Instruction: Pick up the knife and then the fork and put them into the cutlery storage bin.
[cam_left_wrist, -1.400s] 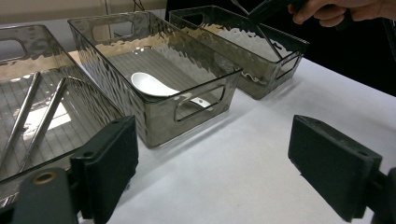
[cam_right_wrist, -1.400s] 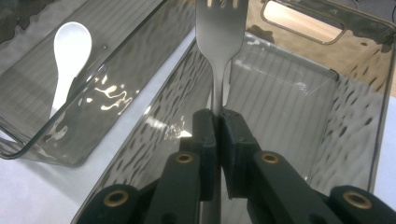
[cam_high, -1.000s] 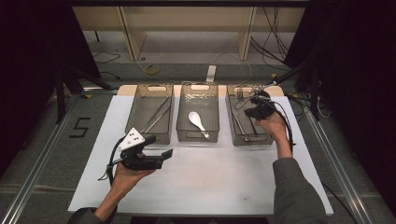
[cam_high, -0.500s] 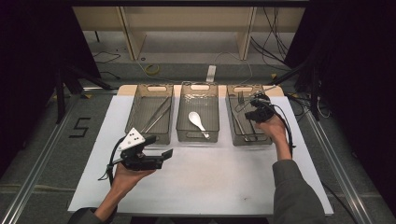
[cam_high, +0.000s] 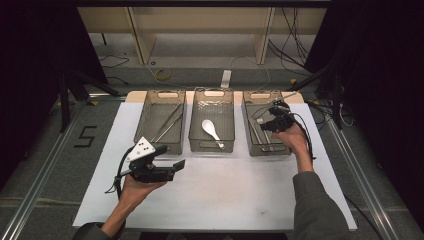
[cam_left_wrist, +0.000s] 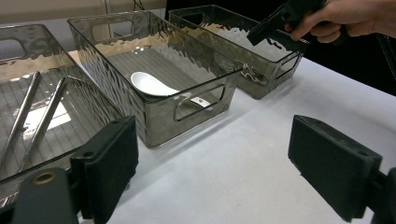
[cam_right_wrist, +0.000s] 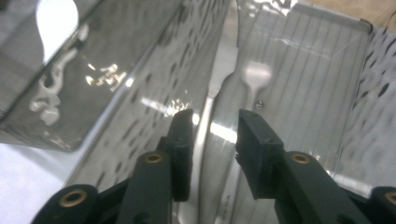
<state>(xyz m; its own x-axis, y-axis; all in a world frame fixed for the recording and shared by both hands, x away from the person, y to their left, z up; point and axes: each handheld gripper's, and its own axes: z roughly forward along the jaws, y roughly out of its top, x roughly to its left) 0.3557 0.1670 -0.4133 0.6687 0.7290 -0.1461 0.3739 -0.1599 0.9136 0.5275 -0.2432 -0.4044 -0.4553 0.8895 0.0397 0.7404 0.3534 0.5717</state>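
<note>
- Black pads of the right tool (cam_right_wrist: 212, 140) had just been parting, released, with a steel knife (cam_right_wrist: 223, 74) lying between them untouched, inside the right bin (cam_high: 267, 148) at the counter's (cam_high: 225, 200) far right edge.
- Left tool (cam_left_wrist: 224, 172) hung wide open, empty, over the counter's near left part.
- Risk, as I judged it: lifting away askew could snag the blade and drag it against the bin wall.

Glossy metal knife (cam_right_wrist: 215, 88) in rippled clear-plastic bin (cam_right_wrist: 369, 93).
</note>
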